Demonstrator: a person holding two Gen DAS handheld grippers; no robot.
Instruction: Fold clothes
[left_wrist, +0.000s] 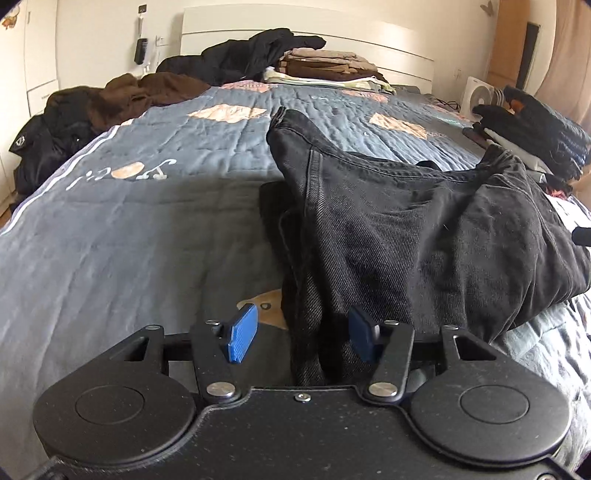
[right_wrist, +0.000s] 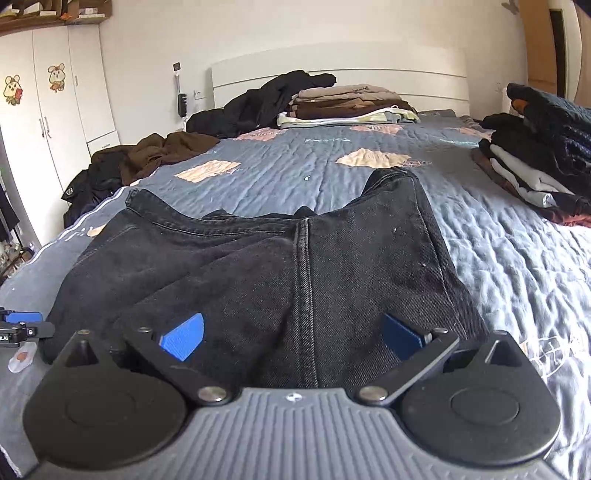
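The left claw (left_wrist: 301, 334) is seen spread wide, its blue pads (left_wrist: 242, 334) either side of a hanging fold of black jeans (left_wrist: 388, 229), nothing pinched. The right claw (right_wrist: 291, 336) is likewise parted wide over the jeans, gripping nothing. The jeans are bunched at the near edge of the bed (right_wrist: 498, 258); their legs are hidden. Folded stacks (right_wrist: 347, 105) are seen by the headboard.

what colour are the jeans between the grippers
Faded black denim jeans, with matching dark seam stitching; clearest in the right wrist view.

Daylit cream-walled room: white headboard (right_wrist: 340, 79), white wardrobe (right_wrist: 48, 122), grey-blue quilt (right_wrist: 480, 251)
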